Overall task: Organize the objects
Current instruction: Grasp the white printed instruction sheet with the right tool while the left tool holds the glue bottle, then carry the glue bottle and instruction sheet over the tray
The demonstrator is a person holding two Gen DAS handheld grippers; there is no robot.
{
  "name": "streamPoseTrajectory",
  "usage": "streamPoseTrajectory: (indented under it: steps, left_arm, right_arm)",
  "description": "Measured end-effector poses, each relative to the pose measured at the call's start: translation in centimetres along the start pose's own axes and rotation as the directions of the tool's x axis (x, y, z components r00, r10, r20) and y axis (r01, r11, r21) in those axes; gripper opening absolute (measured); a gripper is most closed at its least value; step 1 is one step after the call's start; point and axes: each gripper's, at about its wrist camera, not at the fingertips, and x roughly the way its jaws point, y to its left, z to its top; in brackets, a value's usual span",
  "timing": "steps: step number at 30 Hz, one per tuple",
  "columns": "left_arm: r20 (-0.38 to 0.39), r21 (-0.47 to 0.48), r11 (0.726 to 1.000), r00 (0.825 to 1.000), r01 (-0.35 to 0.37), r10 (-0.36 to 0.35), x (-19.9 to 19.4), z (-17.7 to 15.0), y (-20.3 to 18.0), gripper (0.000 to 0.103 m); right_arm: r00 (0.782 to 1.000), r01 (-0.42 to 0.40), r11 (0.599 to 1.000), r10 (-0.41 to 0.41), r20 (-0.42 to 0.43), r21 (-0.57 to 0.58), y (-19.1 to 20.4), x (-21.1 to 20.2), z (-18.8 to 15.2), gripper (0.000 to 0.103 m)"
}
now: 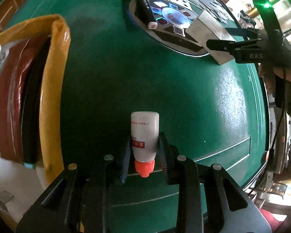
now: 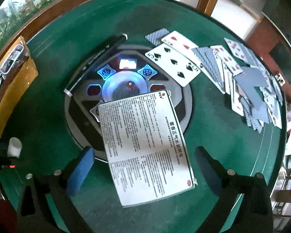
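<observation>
Both fisheye views bow strongly at the rim, with black corners. Daylight enters from the right in the left wrist view, throwing a speckled glare patch on the green felt table (image 1: pixel 230 97) and blowing out the room's edge beyond. The yellow bag (image 1: pixel 54 89) smears with blur (its near side especially). Blue lamps glow on the centre console (image 2: pixel 126 81); the surrounding felt sits dim.

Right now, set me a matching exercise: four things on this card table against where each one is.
Things:
1. white bottle with orange cap
2. black marker
3. printed box
4. five of spades

Places:
A. flat on the felt beside the hub
B. between the open right gripper's jaws, untouched
C. clamped in the left gripper
D. lying across the hub's edge

Pairs: 1-C, 2-D, 3-B, 4-A
</observation>
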Motion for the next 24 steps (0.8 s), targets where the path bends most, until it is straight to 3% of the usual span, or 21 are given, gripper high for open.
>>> streamPoseTrajectory:
  steps: [1, 4, 8, 14, 18, 24]
  left_arm:
    - [0.003, -0.007, 1.0, 1.0, 0.001, -0.001, -0.1, -0.1, 0.1, 0.026]
    - [0.014, -0.007, 1.0, 1.0, -0.006, 0.006, -0.2, -0.4, 0.1, 0.026]
    - [0.027, -0.002, 1.0, 1.0, -0.012, 0.012, -0.4, -0.6, 0.0, 0.026]
    - [0.035, -0.009, 1.0, 0.999, 0.005, -0.005, -0.2, -1.0, -0.1, 0.026]
    - [0.041, -0.016, 0.999, 0.999, 0.028, -0.027, -0.7, -1.8, 0.3, 0.026]
    - [0.066, -0.037, 0.997, 0.996, 0.067, -0.064, -2.1, -2.9, 1.1, 0.026]
  right_arm:
    - [1.0, -0.008, 1.0, 0.008, -0.004, 0.0, 0.0, 0.2, 0.0, 0.101]
    - [1.0, 0.001, 1.0, -0.001, -0.017, 0.013, 0.0, 0.5, -0.3, 0.079]
    - [1.0, 0.016, 0.998, -0.016, -0.01, 0.058, 0.0, 0.0, -1.1, 0.071]
    - [0.998, -0.051, 0.984, 0.042, 0.056, 0.171, 1.3, -2.2, -4.1, 0.07]
    - [0.986, -0.144, 0.96, 0.119, 0.115, 0.241, 3.2, -3.7, -6.0, 0.07]
    - [0.972, -0.216, 0.943, 0.185, 0.142, 0.252, 7.3, -4.9, -7.0, 0.07]
